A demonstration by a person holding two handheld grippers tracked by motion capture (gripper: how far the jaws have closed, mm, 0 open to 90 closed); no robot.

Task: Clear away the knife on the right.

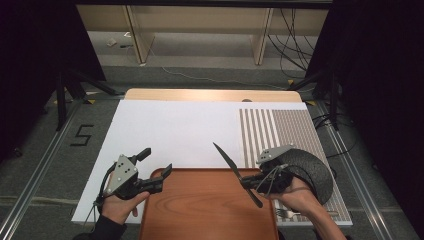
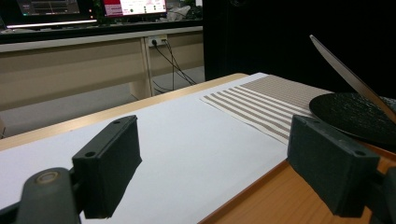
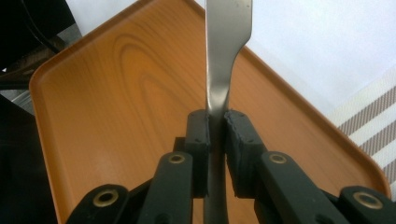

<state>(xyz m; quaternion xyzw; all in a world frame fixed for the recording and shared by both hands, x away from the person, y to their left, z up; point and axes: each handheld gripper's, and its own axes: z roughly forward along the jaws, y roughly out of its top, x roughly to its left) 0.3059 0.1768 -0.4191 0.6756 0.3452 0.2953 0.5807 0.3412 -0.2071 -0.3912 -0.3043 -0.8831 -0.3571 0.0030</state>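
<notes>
— Tongs first: how are they seen from the high view?

— Left gripper (image 1: 157, 164) is seen with its jaws spread and nothing between them, at the tray's (image 1: 200, 210) far left corner. Right gripper (image 1: 246, 181) is seen pressed onto a knife (image 1: 235, 172), gripped partway along, above the tray's right edge. The blade is pointed up and away from the tray, over the white mat (image 1: 175, 130). A black plate (image 1: 312, 170) is seen just right of the tray, behind the right gripper, on the striped mat (image 1: 280, 130).

— And in the left gripper view?

— The two pads (image 2: 109, 161) are shown wide apart. The tray's edge (image 2: 261, 196) is seen between them, with the white mat (image 2: 187, 140) beyond it. The plate (image 2: 355, 116) is found past the tray's edge, and the knife blade (image 2: 350, 77) is slanted above it. The striped mat (image 2: 271, 100) is laid beyond.

— And in the right gripper view?

— The knife (image 3: 224, 56) is pinched between both pads (image 3: 198, 135) at its narrow neck, and it is held over the tray (image 3: 116, 102). The white mat (image 3: 317, 46) is seen beyond the tray's rim, the striped mat (image 3: 369, 121) beside it.
</notes>
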